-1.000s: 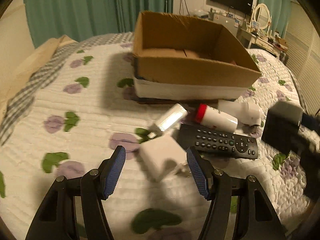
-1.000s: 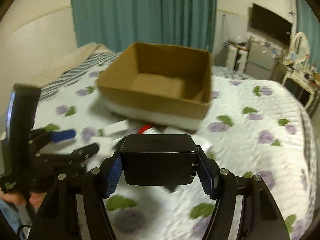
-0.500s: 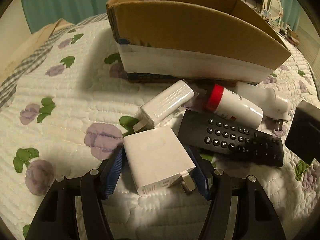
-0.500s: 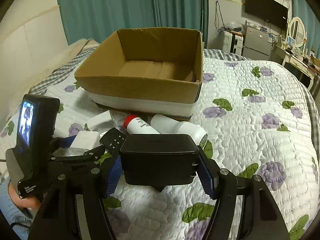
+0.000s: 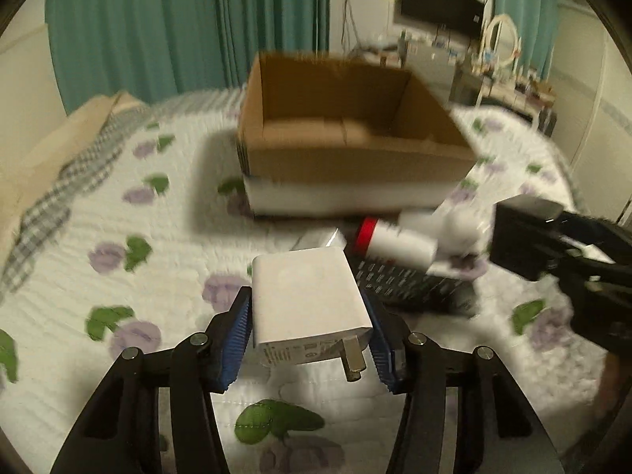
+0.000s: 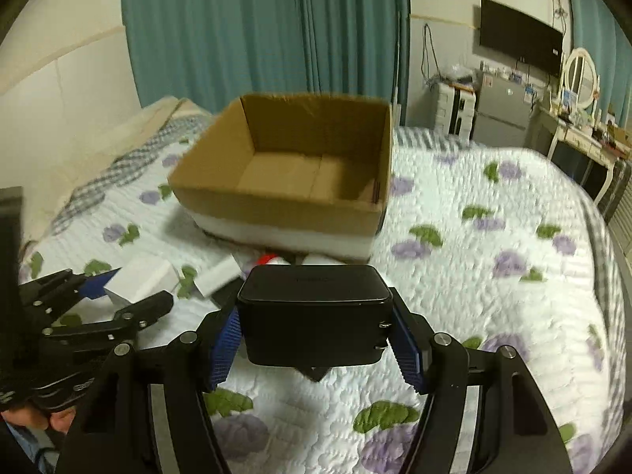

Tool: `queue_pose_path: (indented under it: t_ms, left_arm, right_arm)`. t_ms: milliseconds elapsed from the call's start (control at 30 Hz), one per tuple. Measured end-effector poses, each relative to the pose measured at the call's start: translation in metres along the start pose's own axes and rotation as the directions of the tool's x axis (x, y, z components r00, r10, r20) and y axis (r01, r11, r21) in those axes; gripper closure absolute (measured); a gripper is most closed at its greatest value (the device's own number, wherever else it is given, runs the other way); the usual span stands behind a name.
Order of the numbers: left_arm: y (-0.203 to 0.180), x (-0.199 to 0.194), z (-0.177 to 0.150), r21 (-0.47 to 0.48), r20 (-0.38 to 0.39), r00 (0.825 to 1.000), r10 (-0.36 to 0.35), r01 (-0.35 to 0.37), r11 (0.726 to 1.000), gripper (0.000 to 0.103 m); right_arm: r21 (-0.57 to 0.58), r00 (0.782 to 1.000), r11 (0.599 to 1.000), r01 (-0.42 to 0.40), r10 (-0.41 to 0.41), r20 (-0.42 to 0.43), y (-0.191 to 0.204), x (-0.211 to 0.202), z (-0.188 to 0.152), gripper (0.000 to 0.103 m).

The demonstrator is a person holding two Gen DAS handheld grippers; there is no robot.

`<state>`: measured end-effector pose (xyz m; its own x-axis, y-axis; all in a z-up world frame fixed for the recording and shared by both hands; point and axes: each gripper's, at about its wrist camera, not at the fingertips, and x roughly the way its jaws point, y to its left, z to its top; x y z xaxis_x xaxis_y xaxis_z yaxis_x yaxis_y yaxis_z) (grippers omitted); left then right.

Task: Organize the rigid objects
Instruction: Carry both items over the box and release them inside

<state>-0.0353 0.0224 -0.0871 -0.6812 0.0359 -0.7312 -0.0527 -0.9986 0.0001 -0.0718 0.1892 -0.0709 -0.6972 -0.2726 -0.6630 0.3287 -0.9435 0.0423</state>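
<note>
My left gripper [image 5: 308, 335] is shut on a white plug adapter [image 5: 308, 300] and holds it above the quilt. My right gripper [image 6: 316, 339] is shut on a black box [image 6: 314, 312], also lifted; it shows at the right of the left wrist view [image 5: 521, 233]. An open, empty cardboard box [image 5: 347, 134] stands on the bed ahead of both grippers [image 6: 292, 170]. On the quilt in front of it lie a black remote [image 5: 410, 284], a red-capped white bottle [image 5: 395, 241], a second white bottle [image 5: 442, 229] and a white rectangular block [image 6: 217, 276].
The bed has a white quilt with purple flowers [image 6: 493, 276]. A pillow and checked sheet [image 5: 59, 158] lie at the left. Teal curtains, a wall TV [image 6: 521, 39] and a dresser with a mirror stand behind the bed.
My left gripper closed on the white adapter and lifted it off the quilt. The right gripper, still holding the black box, rose and moved toward the cardboard box.
</note>
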Motion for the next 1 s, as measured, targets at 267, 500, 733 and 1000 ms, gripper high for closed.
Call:
queue_pose_path:
  t_ms: [267,500,733,1000]
  left_arm:
    - [-0.001,-0.040,0.074,0.035,0.174,0.984,-0.043,0.038,0.999,0.049]
    - [0.002,0.004,0.145,0.064,0.201,0.979,-0.042,0.029,0.998,0.049]
    - [-0.004,0.082,0.156,0.100,0.123,0.991,-0.053,0.040,0.994,0.048]
    - [0.009,0.089,0.156,0.081,0.195,0.981,-0.019,0.003,0.997,0.041]
  right_arm:
    - [-0.045,0.992,0.999,0.001,0.005,0.126,-0.009,-0.025,0.075,0.036]
    - [-0.042,0.985,0.999,0.013,-0.006,0.170,-0.025,0.010,0.130,0.036]
    - [-0.057,0.992,0.998,0.019,-0.012,0.125,-0.036,0.071,0.141,0.036]
    - [-0.052,0.996,0.999,0.008,-0.003,0.090,-0.040,0.089,0.141,0.036]
